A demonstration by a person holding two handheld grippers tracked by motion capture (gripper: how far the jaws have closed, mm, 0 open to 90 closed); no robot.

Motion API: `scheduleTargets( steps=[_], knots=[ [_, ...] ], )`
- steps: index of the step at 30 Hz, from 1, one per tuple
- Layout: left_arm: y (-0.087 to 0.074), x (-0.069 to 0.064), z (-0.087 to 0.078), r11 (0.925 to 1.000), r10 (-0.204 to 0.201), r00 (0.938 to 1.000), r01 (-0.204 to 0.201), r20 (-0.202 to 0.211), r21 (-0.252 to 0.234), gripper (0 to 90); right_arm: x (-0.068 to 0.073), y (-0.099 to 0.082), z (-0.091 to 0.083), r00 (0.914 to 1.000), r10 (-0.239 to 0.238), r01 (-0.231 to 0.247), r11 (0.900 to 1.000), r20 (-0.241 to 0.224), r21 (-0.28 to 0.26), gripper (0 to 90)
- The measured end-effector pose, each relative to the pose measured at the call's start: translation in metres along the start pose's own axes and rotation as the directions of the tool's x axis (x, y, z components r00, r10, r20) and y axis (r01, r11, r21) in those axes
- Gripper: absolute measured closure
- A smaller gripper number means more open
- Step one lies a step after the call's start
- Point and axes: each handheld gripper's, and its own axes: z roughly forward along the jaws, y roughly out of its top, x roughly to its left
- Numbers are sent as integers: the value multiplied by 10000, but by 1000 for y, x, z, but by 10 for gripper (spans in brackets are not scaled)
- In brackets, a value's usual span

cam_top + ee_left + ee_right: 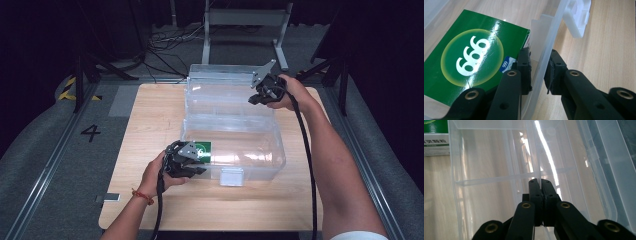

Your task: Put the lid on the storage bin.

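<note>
A box (235, 145) sits mid-desk (145, 200), its lid (220, 80) open behind it. A carton (202, 148) lies in the box's front-left corner.

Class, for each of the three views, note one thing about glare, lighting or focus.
High view: the wooden table is lit while the surroundings lie dark. Left gripper view: white glare streaks the green box; the near jaws look soft. Right gripper view: a bright glare stripe runs down the clear plastic bin.

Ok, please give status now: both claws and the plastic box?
Left claw clamps front wall of clear box. Right claw shut at raised lid; grip unclear. Green carton inside box. Nothing in the way.
</note>
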Motion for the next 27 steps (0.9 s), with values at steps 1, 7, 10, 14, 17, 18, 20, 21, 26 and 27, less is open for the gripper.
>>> scheduleTargets(
  steps=[1,7,10,14,17,18,20,21,26,27],
  knots=[
    [0,0,0,10000,0,10000,0,0,0,761,0,0,0,10000,0,0,10000,0,0,888],
    [2,-2,1,10000,36,9999,-36,-165,13,752,7,-3,-7,9999,-92,92,9999,61,-137,896],
    [2,-3,1,10000,33,9998,-31,-204,72,749,9,-1,-10,9998,-191,192,9997,21,-157,898],
    [1,-5,1,10000,15,9997,-14,-261,19,746,15,2,-17,9989,-468,469,9988,58,-159,899],
    [1,-6,1,10000,-20,9996,21,-295,22,744,21,5,-21,9986,-470,472,9988,227,-94,899],
    [1,-6,1,10000,-34,9995,35,-299,25,744,22,5,-22,9982,-521,524,9986,296,-108,899],
    [1,-6,1,10000,-49,9996,50,-286,14,743,23,5,-24,9981,-562,565,9983,250,-111,899],
    [1,-5,1,10000,-56,9996,56,-291,3,743,25,5,-25,9986,-470,475,9987,256,-176,899],
    [1,-8,2,10000,-85,9991,85,-408,13,735,38,4,-33,9983,-410,427,9982,415,-413,899],
    [1,-8,2,9999,-115,9990,115,-424,5,732,40,4,-34,9983,-448,465,9980,381,-432,899]
  ],
)
